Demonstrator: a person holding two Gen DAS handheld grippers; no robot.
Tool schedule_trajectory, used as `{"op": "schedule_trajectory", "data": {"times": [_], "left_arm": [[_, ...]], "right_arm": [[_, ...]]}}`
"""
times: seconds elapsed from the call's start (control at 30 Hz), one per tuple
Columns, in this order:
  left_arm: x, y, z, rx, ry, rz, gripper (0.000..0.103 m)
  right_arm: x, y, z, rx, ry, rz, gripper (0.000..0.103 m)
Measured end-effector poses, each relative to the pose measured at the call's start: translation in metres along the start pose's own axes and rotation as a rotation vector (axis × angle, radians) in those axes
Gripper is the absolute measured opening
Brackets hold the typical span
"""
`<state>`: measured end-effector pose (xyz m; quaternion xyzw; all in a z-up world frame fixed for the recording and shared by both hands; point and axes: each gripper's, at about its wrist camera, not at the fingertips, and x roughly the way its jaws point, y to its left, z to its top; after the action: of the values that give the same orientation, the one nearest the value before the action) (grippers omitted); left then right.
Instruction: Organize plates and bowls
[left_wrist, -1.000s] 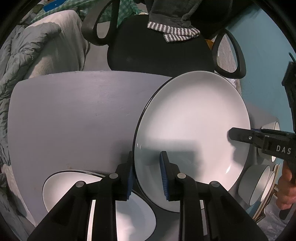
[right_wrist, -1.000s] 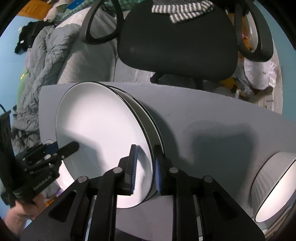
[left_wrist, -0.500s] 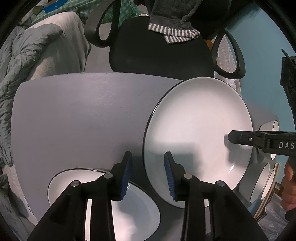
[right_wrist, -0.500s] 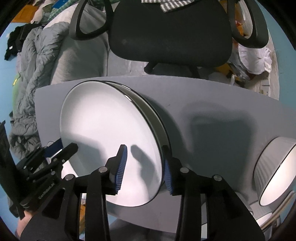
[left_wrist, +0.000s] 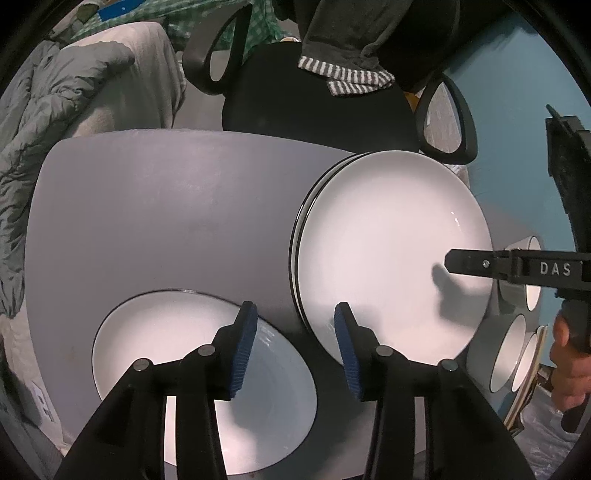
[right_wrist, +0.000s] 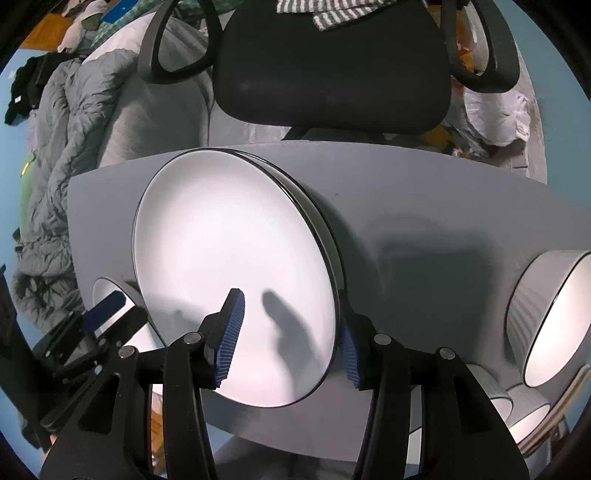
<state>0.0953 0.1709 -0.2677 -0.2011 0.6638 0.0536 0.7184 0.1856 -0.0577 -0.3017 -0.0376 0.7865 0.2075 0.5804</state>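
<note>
A white plate with a black rim (left_wrist: 388, 251) lies on top of another like it on the grey table (left_wrist: 166, 206); the stack also shows in the right wrist view (right_wrist: 229, 236). My left gripper (left_wrist: 295, 343) is open and empty, just off the stack's near edge. A second white plate (left_wrist: 192, 354) lies under its left finger. My right gripper (right_wrist: 291, 332) is open, with its fingers on either side of the stack's rim, not gripping. White bowls (left_wrist: 513, 350) stand at the right edge, and one bowl (right_wrist: 550, 317) is at the right in the right wrist view.
A black office chair (right_wrist: 332, 66) with a striped cloth (left_wrist: 347, 74) on it stands beyond the table's far edge. A grey quilt (left_wrist: 48, 122) lies at the left. A blue wall (left_wrist: 517, 92) is on the right.
Both grippers have opened and let go of the top plate, which now rests on the plate below. Both have drawn back a little from it.
</note>
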Motion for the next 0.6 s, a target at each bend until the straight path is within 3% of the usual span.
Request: {"op": "schedule_trajectory", "data": {"times": [0.1, 0.17, 0.4, 0.53, 0.6], "left_arm": [[-0.003, 0.002, -0.003, -0.005, -0.006, -0.007, 0.044], [-0.005, 0.003, -0.005, -0.011, -0.009, -0.012, 0.044], [-0.018, 0.000, -0.016, -0.012, -0.035, -0.029, 0.044], [-0.032, 0.001, -0.025, -0.022, -0.065, -0.032, 0.054], [-0.040, 0.002, -0.030, -0.028, -0.085, -0.026, 0.056]], "right_arm": [[-0.002, 0.000, -0.002, 0.014, -0.009, -0.001, 0.051], [-0.006, 0.000, -0.004, 0.015, -0.023, -0.033, 0.058], [-0.016, 0.007, -0.012, -0.001, -0.061, -0.037, 0.058], [-0.023, 0.020, -0.021, -0.050, -0.091, -0.063, 0.059], [-0.027, 0.029, -0.026, -0.090, -0.111, -0.082, 0.063]]}}
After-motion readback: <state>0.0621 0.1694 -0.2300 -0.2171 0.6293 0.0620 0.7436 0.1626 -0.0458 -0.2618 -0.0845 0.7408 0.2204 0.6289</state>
